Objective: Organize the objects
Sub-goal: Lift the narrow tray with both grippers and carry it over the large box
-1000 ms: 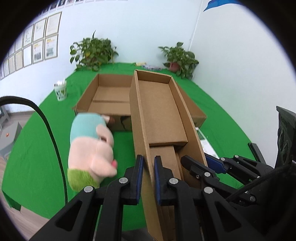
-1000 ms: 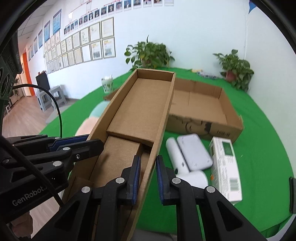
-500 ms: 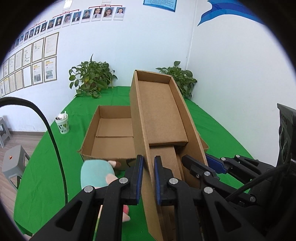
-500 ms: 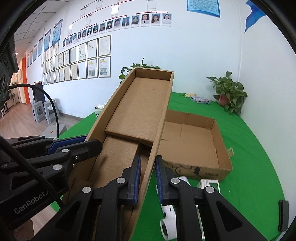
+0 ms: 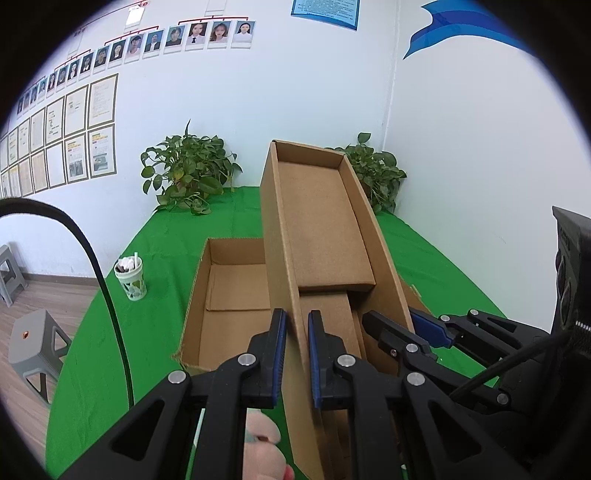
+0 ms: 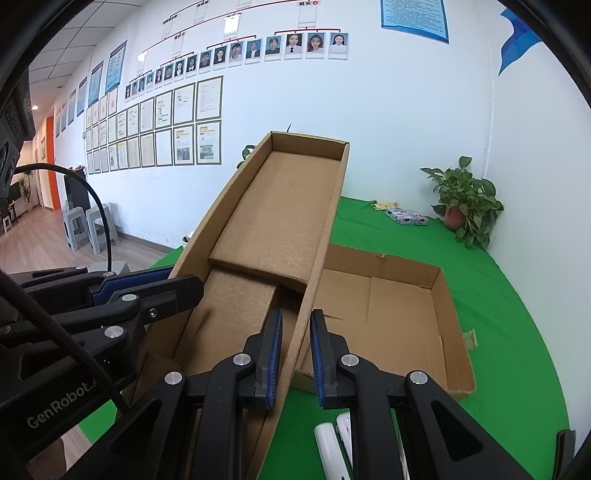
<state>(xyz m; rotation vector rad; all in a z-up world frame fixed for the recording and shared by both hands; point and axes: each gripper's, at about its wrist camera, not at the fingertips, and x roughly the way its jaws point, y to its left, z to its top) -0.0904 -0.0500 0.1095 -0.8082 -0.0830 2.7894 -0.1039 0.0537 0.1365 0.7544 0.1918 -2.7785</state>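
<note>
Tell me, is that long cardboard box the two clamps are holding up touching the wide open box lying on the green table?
Cannot tell. In both wrist views the long box overlaps the wide box, hiding any gap or contact where they cross.

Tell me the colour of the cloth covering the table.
Bright green. The cloth shows best in the right wrist view.

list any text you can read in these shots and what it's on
"GenRobot.A": on the body of the left gripper, cut off by a cable.
Framed wall papers: print too small to read.
Blue poster: blurred.
Red header labels: blurred.
Held cardboard box: no print visible.
</note>
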